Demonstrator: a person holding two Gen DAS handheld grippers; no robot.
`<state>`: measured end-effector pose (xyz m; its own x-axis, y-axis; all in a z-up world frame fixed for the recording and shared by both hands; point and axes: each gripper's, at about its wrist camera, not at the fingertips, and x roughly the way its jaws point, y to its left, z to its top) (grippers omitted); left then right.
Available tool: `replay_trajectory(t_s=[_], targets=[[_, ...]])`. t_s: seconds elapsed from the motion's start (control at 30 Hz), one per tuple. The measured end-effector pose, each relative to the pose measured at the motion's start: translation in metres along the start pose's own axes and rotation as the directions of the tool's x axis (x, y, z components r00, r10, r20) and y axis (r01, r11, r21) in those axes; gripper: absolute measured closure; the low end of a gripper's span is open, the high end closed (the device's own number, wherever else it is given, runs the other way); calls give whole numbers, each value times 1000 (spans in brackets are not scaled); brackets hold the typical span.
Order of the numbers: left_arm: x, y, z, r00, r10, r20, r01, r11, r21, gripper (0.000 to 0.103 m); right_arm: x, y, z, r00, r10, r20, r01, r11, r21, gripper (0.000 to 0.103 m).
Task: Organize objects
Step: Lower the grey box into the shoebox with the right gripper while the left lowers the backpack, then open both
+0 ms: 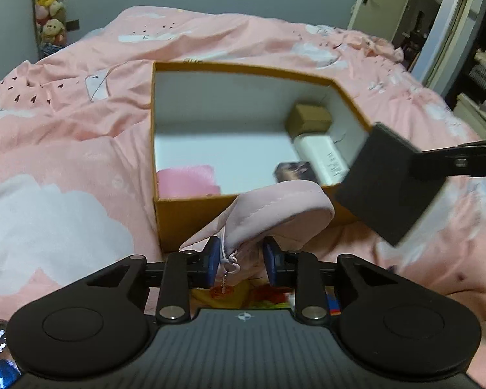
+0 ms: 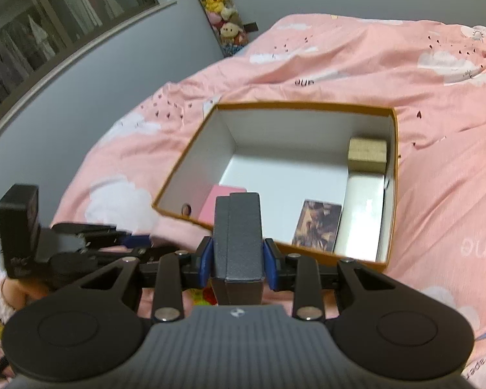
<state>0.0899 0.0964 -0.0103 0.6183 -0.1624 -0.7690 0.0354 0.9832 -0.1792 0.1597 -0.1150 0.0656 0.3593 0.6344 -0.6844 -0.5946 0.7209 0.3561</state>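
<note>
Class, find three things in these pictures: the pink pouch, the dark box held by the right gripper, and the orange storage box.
pink pouch (image 1: 275,207), left wrist view, on its padded top fold.
dark box (image 2: 239,236), right wrist view, on its top face.
orange storage box (image 2: 307,105), right wrist view, on its far rim.

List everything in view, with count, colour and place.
box: 1, orange outside, white inside, open on the bed
brown carton: 1, tan, far right corner of the box
white pack: 1, white, along the box's right wall, next to the carton
card: 1, dark brown print, flat on the box floor beside the white pack
pink pad: 1, pink, near left corner of the box
duvet: 1, pink with white clouds, covers the bed
plush toys: several, mixed colours, stacked against the far wall
pouch: 1, pale pink, in the left gripper, before the box
black case: 1, dark grey, in the right gripper
left gripper: shut on the pouch
right gripper: shut on the black case
</note>
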Motion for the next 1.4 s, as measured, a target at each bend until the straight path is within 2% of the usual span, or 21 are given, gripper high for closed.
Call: replay_trajectory(t_s=[0.17, 0.33, 0.4, 0.53, 0.83, 1.1, 1.2, 1.3, 1.4], targets=[[-28, -2, 31, 997, -75, -3, 75, 996, -38, 71, -5, -11, 20, 997, 4, 75, -9, 998, 58, 69], [-30, 11, 78, 989, -136, -62, 126, 980, -152, 71, 16, -28, 38, 993, -2, 120, -18, 987, 162, 69], [-20, 18, 94, 985, -138, -106, 116, 975, -191, 71, 35, -35, 41, 994, -9, 109, -14, 978, 207, 69], [8, 30, 115, 983, -80, -165, 43, 975, -217, 71, 75, -46, 40, 998, 0, 70, -20, 959, 284, 69], [66, 57, 118, 944, -63, -323, -39, 953, -299, 71, 138, -64, 32, 1000, 1, -18, 6, 930, 366, 69], [83, 59, 116, 921, -28, -388, -95, 951, -294, 71, 162, -69, 29, 997, 56, -60, -27, 914, 405, 69], [85, 59, 116, 919, -21, -393, -101, 953, -287, 71, 164, -71, 29, 992, 72, -107, -22, 910, 414, 68], [86, 57, 118, 920, -11, -393, -105, 956, -275, 71, 168, -67, 30, 984, 73, -160, -7, 927, 376, 67], [88, 57, 119, 919, -7, -394, -109, 956, -271, 71, 171, -57, 34, 979, 21, -201, 37, 959, 280, 65]])
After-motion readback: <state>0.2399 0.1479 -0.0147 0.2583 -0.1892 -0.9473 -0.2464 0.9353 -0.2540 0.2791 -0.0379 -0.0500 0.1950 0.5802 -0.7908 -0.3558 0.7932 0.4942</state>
